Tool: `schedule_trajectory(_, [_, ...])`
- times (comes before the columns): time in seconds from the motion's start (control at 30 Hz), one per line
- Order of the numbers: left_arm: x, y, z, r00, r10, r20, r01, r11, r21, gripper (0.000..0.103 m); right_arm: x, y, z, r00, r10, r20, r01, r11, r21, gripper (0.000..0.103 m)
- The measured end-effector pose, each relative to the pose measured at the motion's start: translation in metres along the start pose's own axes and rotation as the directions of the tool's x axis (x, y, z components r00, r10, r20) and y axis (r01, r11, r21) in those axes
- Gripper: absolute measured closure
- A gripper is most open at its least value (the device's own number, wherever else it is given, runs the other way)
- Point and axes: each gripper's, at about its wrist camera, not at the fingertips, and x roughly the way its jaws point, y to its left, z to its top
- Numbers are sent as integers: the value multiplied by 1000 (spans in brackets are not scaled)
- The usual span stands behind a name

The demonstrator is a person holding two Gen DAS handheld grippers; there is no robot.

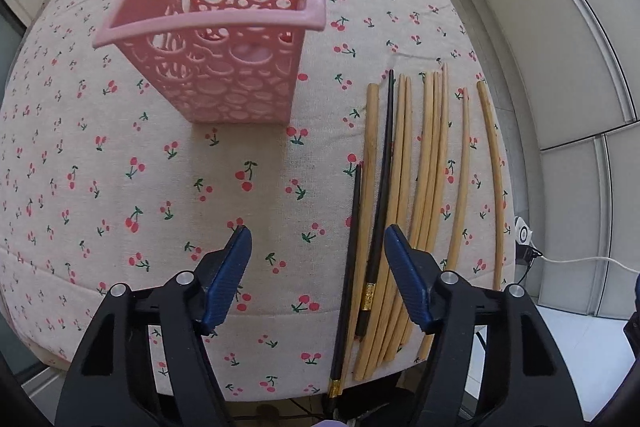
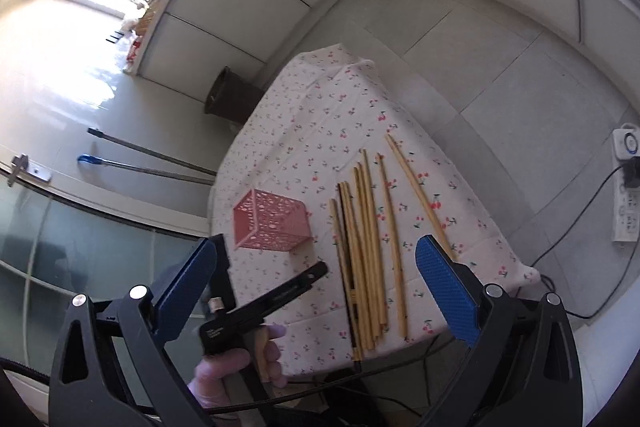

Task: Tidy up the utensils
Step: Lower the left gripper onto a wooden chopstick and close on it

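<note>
On a small table [image 1: 120,187] draped in cherry-print cloth, a person's left gripper [image 1: 318,267] hangs over the near ends of a row of chopsticks [image 1: 424,187], its blue-padded jaws apart with two black chopsticks [image 1: 380,167] and a pale one lying between them; the pads do not appear to press on any stick. The right gripper [image 2: 316,291] hovers off the table's near edge, jaws spread wide around nothing. Seen from the right wrist, the person's gloved hand [image 2: 236,367] clutches the left tool's handle. The pink perforated holder [image 1: 224,39] stands upright to the left of the sticks, well apart from them, and looks empty, though its floor is only partly visible through the holes. All utensils lie flat on the cloth, most bunched side by side, two wooden ones set off toward the far edge. Sorting seems barely begun: the step in hand is likely the first pick, which calls for lowering, pinching one stick or pair cleanly, then carrying it to the holder and standing it inside.
</note>
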Motion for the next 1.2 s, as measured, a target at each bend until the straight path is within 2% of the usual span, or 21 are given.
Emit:
schedule_trajectory(0.13, [3, -2, 4, 999, 42, 24, -42, 999, 2, 52, -12, -5, 6, 999, 2, 33, -3, 1000, 18, 5])
schedule_trajectory(0.3, [4, 1, 11, 999, 30, 18, -29, 999, -24, 58, -12, -26, 12, 1000, 21, 8, -22, 992, 124, 5])
schedule_trajectory(0.47, [8, -7, 12, 999, 32, 21, -32, 999, 7, 59, -11, -23, 13, 1000, 20, -4, -19, 994, 106, 6])
schedule_trajectory(0.57, [20, -16, 13, 997, 78, 19, -78, 997, 16, 68, -11, -23, 13, 1000, 11, -6, -10, 994, 109, 6])
schedule_trajectory(0.67, [27, -17, 16, 998, 60, -1, -60, 998, -2, 69, -11, -27, 15, 1000, 14, -6, -13, 991, 130, 5])
schedule_trajectory(0.83, [21, -23, 19, 998, 52, 16, -52, 999, 2, 69, -11, -27, 17, 1000, 3, -8, -3, 993, 114, 5])
schedule_trajectory(0.93, [17, -22, 18, 999, 51, 12, -51, 999, 1, 69, -1, -32, 23, 997, -68, -19, 70, 993, 98, 5])
schedule_trajectory(1.03, [10, -20, 17, 999, 24, 36, -23, 1000, -17, 69, 20, -49, 34, 984, -161, -70, 167, 981, 101, 6])
schedule_trajectory(1.1, [-2, -18, 19, 998, -19, 58, 19, 1000, -8, 69, 24, -66, 35, 982, -166, -89, 178, 971, 160, 5])
schedule_trajectory(1.2, [-9, -26, 24, 994, -62, 90, 61, 998, 7, 69, 18, -74, 37, 986, -156, -63, 165, 967, 196, 5])
